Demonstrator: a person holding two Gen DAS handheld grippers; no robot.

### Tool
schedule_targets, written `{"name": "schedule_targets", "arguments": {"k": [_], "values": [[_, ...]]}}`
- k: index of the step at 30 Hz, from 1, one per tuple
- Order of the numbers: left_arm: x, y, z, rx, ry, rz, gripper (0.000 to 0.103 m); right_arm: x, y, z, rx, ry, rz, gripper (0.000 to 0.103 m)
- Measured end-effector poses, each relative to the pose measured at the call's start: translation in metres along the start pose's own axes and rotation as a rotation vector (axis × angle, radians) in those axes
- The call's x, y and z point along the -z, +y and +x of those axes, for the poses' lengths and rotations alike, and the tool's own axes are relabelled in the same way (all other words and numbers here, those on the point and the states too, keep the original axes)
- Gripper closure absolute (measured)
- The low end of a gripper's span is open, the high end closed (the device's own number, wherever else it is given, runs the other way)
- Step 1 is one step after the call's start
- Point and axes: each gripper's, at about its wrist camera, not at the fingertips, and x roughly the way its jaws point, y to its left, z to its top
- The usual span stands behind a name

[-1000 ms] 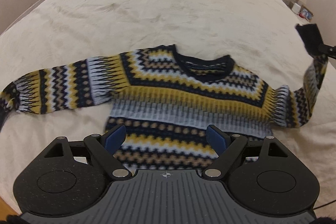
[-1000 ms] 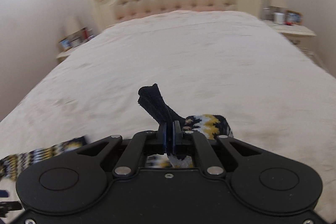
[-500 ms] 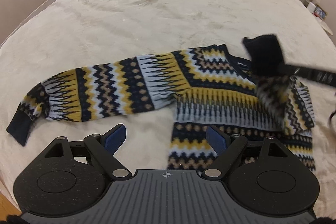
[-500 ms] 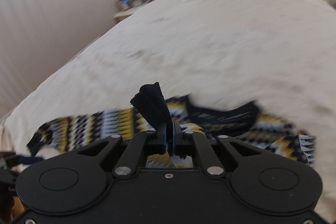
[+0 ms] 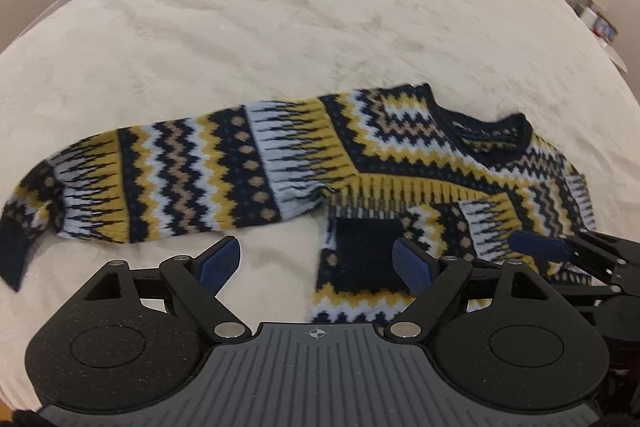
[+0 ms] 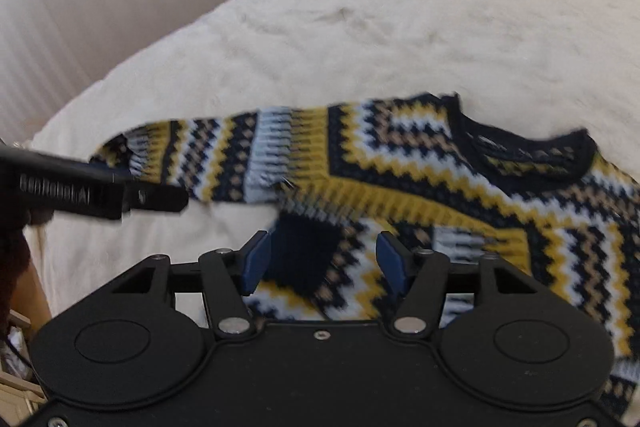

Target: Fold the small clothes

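Now the right gripper (image 6: 324, 259) has just been opening, and its blue pads stand apart with the sleeve's dark navy cuff (image 6: 304, 247) lying loose between them, not pinched. That looks like a release: the right-hand sleeve of the navy, yellow and white zigzag knitted sweater (image 5: 400, 155) has been laid across the chest, where a fold wants it. Beside it, the left gripper (image 5: 316, 263) hovers with jaws wide and empty, just short of the sweater's body. Farther out to its left, the other sleeve (image 5: 160, 183) lies straight on the cream bedspread (image 5: 280, 7), probably the next fold.
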Motion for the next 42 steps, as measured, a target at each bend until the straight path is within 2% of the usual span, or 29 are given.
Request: {"name": "schedule_targets", "arguments": {"k": [4, 8, 11, 14, 18, 21, 24, 28, 31, 32, 35, 38, 42], "values": [[0.003, -0.017, 0.021, 0.029, 0.031, 0.06, 0.02, 0.014, -0.024, -0.011, 0.045, 0.029, 0.065, 0.039], [0.008, -0.037, 0.043, 0.046, 0.039, 0.142, 0.028, 0.027, -0.049, -0.024, 0.094, 0.04, 0.133, 0.039], [0.009, -0.053, 0.056, 0.056, 0.015, 0.241, 0.033, 0.036, -0.063, -0.033, 0.121, 0.048, 0.171, 0.039], [0.006, -0.061, 0.071, 0.048, 0.02, 0.297, 0.035, 0.043, -0.075, -0.041, 0.134, 0.053, 0.2, 0.039], [0.0, -0.059, 0.088, 0.04, 0.044, 0.266, 0.035, 0.05, -0.086, -0.042, 0.134, 0.066, 0.223, 0.039], [-0.004, -0.065, 0.097, 0.043, 0.029, 0.346, 0.035, 0.054, -0.092, -0.04, 0.121, 0.082, 0.237, 0.039], [-0.008, -0.072, 0.113, 0.036, 0.05, 0.43, 0.035, 0.056, -0.095, -0.038, 0.106, 0.095, 0.238, 0.039], [-0.011, -0.074, 0.128, 0.073, 0.084, 0.454, 0.036, 0.056, -0.096, -0.036, 0.09, 0.105, 0.225, 0.039], [-0.011, -0.079, 0.128, 0.124, 0.091, 0.465, 0.052, 0.057, -0.097, -0.035, 0.083, 0.113, 0.219, 0.039], [-0.011, -0.081, 0.127, 0.13, 0.095, 0.464, 0.06, 0.058, -0.097, -0.035, 0.082, 0.116, 0.219, 0.039], [-0.01, -0.082, 0.126, 0.168, 0.111, 0.429, 0.095, 0.06, -0.1, -0.035, 0.078, 0.126, 0.225, 0.039], [-0.011, -0.082, 0.117, 0.125, 0.074, 0.409, 0.098, 0.062, -0.102, -0.034, 0.08, 0.135, 0.228, 0.039], [-0.027, -0.075, 0.086, 0.121, -0.029, 0.352, 0.099, 0.063, -0.109, -0.037, 0.088, 0.121, 0.249, 0.039]]}}
